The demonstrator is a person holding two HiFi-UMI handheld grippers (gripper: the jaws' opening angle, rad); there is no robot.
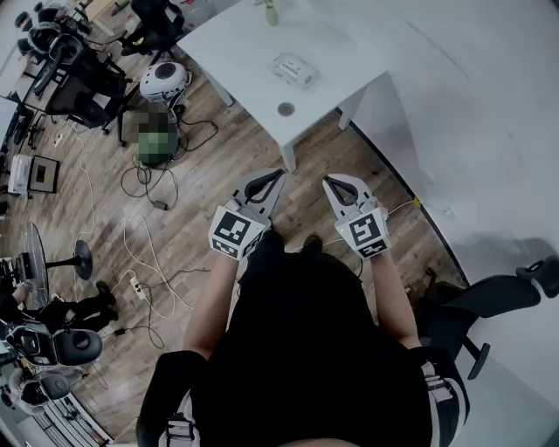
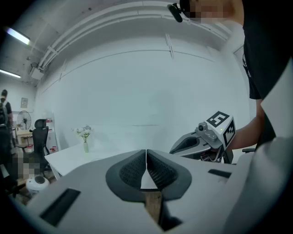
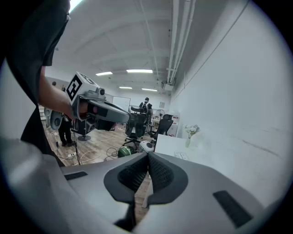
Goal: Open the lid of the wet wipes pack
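The wet wipes pack (image 1: pixel 293 70) lies flat on the white table (image 1: pixel 236 44), well ahead of both grippers; its lid looks shut. It also shows small in the right gripper view as a pale pack (image 3: pixel 181 155) on the table (image 3: pixel 167 142). My left gripper (image 1: pixel 279 174) and right gripper (image 1: pixel 327 182) hover side by side over the wooden floor, short of the table's near corner. Both are shut with nothing between the jaws. The left gripper view shows its jaws (image 2: pixel 146 157) closed, with the right gripper (image 2: pixel 201 139) beside them. The right gripper's jaws (image 3: pixel 148 160) are closed too.
A small vase of flowers (image 1: pixel 271 10) stands at the table's far edge, and a round disc (image 1: pixel 286 109) sits near its front corner. Cables (image 1: pixel 148 253), a white round device (image 1: pixel 163 80) and office chairs (image 1: pixel 83 83) crowd the floor at left. A dark chair (image 1: pixel 489 301) stands at right by the wall.
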